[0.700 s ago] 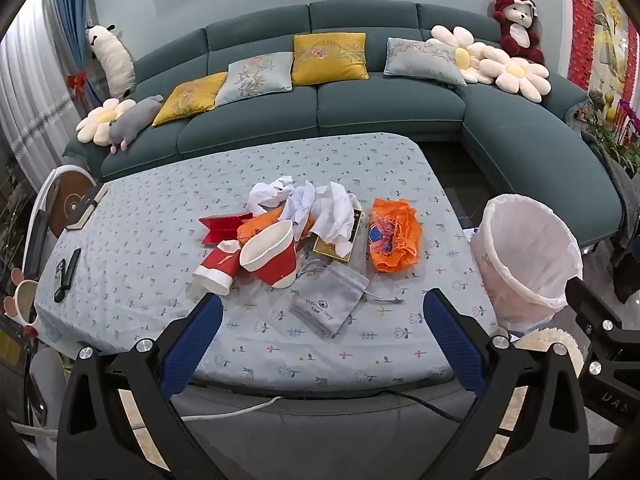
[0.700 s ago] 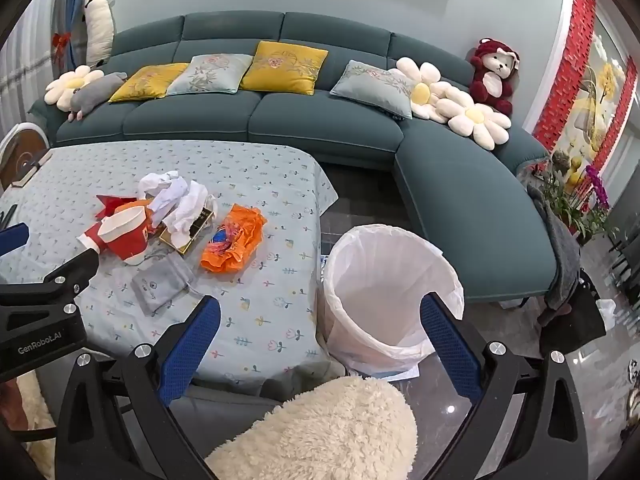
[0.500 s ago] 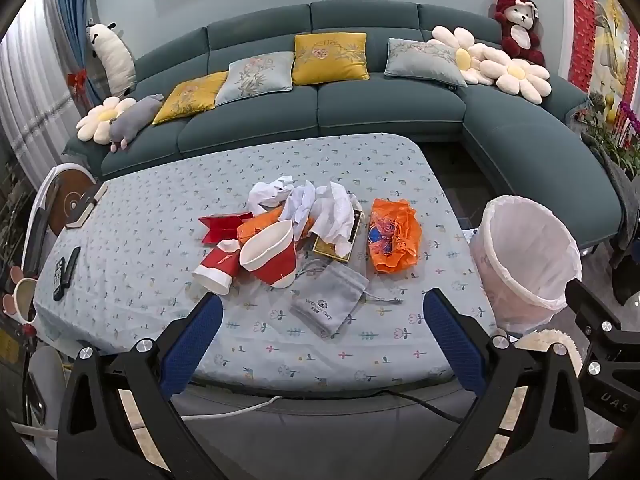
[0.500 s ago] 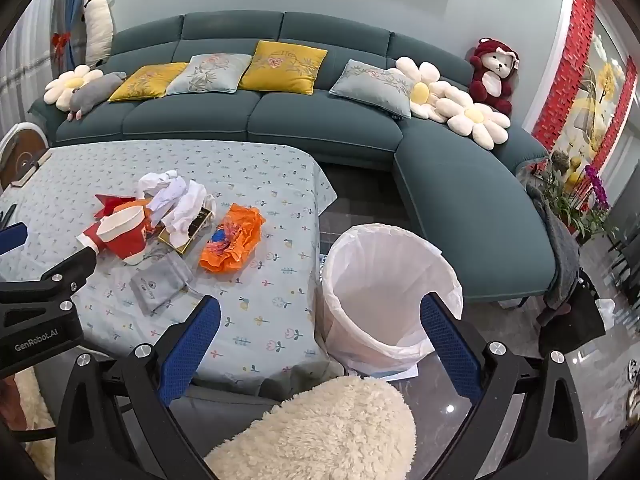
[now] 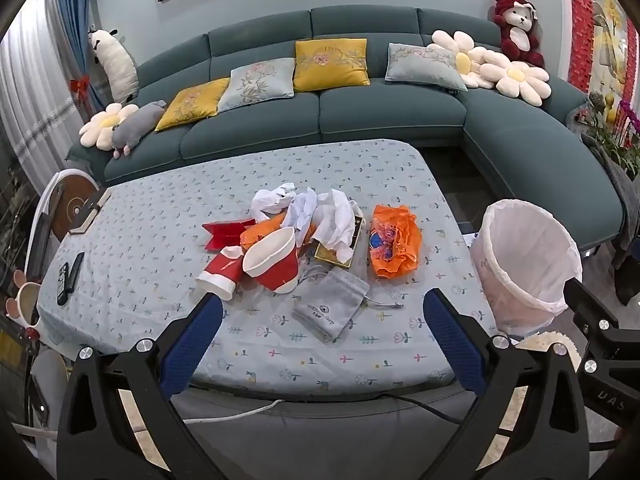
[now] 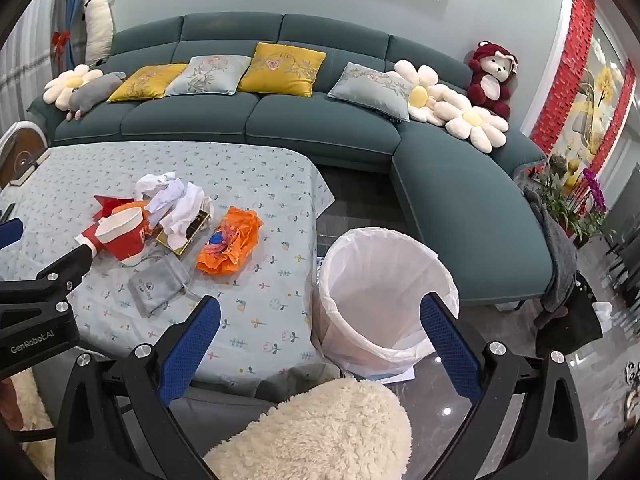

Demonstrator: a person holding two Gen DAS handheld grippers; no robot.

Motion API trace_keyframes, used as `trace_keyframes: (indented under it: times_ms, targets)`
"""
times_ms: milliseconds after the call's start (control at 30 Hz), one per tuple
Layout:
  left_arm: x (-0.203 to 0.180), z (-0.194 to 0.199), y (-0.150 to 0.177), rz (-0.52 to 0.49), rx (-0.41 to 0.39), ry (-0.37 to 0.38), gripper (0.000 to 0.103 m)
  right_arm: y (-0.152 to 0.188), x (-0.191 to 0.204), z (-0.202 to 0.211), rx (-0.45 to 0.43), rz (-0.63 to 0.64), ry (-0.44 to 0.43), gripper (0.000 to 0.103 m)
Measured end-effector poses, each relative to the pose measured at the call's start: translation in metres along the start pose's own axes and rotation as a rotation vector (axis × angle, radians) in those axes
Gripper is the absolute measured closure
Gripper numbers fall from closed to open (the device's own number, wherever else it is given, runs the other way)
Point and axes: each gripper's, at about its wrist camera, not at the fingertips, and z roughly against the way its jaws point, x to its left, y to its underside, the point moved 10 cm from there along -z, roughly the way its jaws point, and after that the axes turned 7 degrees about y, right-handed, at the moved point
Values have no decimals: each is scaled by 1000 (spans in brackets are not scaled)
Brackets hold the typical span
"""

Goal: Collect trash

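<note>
A pile of trash lies mid-table: two red paper cups (image 5: 272, 266) (image 6: 122, 234), crumpled white tissues (image 5: 316, 212) (image 6: 176, 200), an orange plastic bag (image 5: 394, 242) (image 6: 230, 246), a red wrapper (image 5: 224, 232) and a grey drawstring pouch (image 5: 330, 306) (image 6: 158, 286). A white-lined trash bin (image 5: 524, 264) (image 6: 380, 292) stands on the floor right of the table. My left gripper (image 5: 322, 324) is open and empty, hovering over the table's near edge before the pouch. My right gripper (image 6: 320, 328) is open and empty, just before the bin.
The table (image 5: 160, 240) has a floral cloth. A remote (image 5: 68, 280) lies at its left edge. A gold box (image 5: 340, 244) sits under the tissues. A teal sofa (image 5: 360, 120) curves behind and to the right. A fluffy cream cushion (image 6: 320, 432) lies below the right gripper.
Both grippers have crept slightly forward; the views are almost unchanged. Nothing on the table has moved.
</note>
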Motion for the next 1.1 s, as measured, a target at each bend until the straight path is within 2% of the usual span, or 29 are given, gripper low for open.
trace_keyframes:
  times_ms: [1100]
  targets:
    - [15, -2, 2, 29, 3, -15, 7, -7, -1, 5, -15, 1, 13, 7]
